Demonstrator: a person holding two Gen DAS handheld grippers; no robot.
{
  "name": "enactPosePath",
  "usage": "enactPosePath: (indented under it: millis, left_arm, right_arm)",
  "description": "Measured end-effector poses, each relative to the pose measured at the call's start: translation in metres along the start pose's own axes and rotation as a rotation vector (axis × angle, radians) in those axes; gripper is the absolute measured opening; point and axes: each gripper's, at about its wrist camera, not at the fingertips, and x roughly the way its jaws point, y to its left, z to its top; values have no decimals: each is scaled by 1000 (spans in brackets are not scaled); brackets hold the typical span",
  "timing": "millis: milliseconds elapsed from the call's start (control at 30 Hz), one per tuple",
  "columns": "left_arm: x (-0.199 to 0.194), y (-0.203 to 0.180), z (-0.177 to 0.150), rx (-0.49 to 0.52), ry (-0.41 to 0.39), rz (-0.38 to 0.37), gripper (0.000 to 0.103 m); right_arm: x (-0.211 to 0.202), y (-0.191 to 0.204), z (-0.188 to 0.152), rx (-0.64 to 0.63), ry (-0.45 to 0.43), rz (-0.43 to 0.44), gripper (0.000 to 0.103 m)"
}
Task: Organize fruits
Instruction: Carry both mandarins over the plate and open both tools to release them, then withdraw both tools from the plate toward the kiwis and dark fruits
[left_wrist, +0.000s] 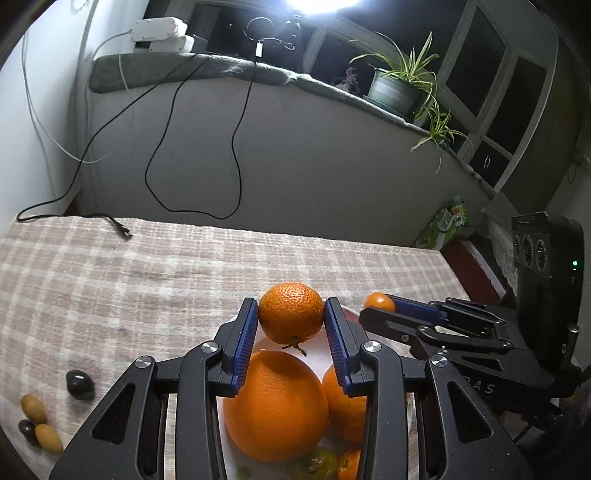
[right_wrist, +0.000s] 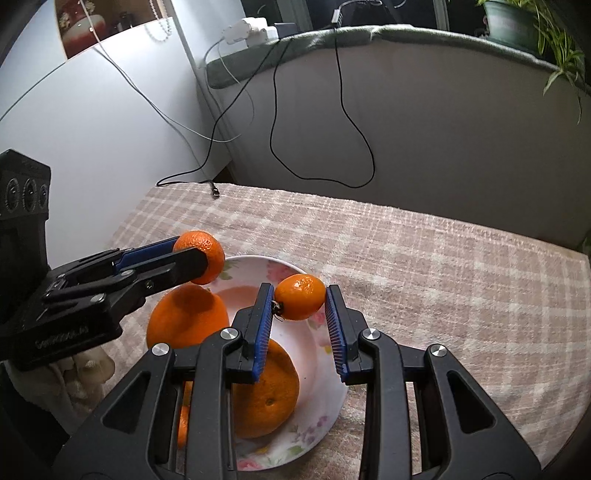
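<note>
Left gripper (left_wrist: 291, 314) jaws clamp a mandarin (left_wrist: 291, 313) above the plate (right_wrist: 325, 373). Right gripper (right_wrist: 300, 302) jaws clamp a smaller mandarin (right_wrist: 300, 302) over the same plate, two oranges (right_wrist: 266, 395) inside.

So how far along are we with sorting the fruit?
Done: two big oranges and some smaller fruit already lie in the flowered plate. In hand: the left gripper holds a mandarin and the right gripper a smaller one, both over the plate. Left: two yellow kumquats and two dark fruits on the checked cloth.
</note>
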Motion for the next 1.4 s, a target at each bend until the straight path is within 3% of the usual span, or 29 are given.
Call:
enactPosePath:
  millis: [633, 800, 1033, 1100, 1400]
  left_arm:
    - [6, -6, 2, -1, 18, -9, 37]
    - [3, -7, 2, -2, 13, -12, 43]
    - [-8, -7, 2, -6, -8, -8, 43]
    - [-12, -6, 2, -8, -14, -6, 43]
    - [-36, -7, -5, -9, -41, 2, 43]
  right_arm:
    - [7, -2, -1, 4, 20, 4, 32]
    - [2, 0, -2, 1, 8, -3, 54]
    - [-7, -2, -4, 16, -3, -15, 56]
    - [-10, -2, -4, 19, -9, -18, 62]
    - [-28, 12, -8, -6, -28, -41, 69]
